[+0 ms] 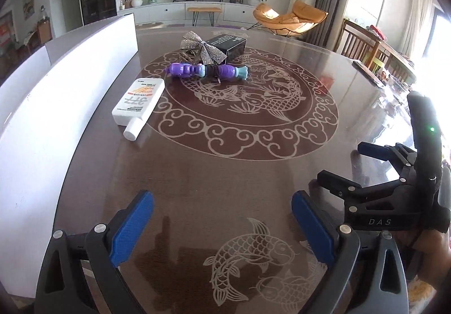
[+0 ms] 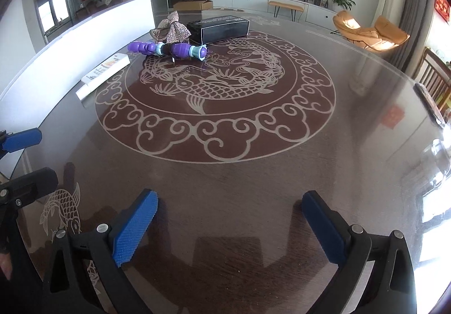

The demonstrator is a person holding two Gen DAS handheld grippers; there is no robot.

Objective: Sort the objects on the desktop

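On the far side of the dark round table [image 1: 253, 173] lie a white sunscreen bottle [image 1: 138, 102] [image 2: 104, 73], a purple and teal jointed toy [image 1: 208, 71] [image 2: 169, 49], a glittery silver bow [image 1: 204, 49] [image 2: 174, 26] and a black box [image 1: 227, 45] [image 2: 218, 28]. My left gripper [image 1: 222, 218] hangs open over the near table edge, nothing between its blue pads. My right gripper [image 2: 229, 218] is open too, empty, over bare table. In the left wrist view the right gripper [image 1: 358, 162] shows beside it at the right. The left gripper's fingers [image 2: 22, 139] show at the right wrist view's left edge.
A long white box wall [image 1: 56, 105] [image 2: 84, 40] runs along the table's left side. Wooden chairs [image 1: 363, 46] stand past the far right rim. A hand [image 1: 428, 252] holds the right gripper's handle. Beyond the table are a TV cabinet and an orange lounge chair.
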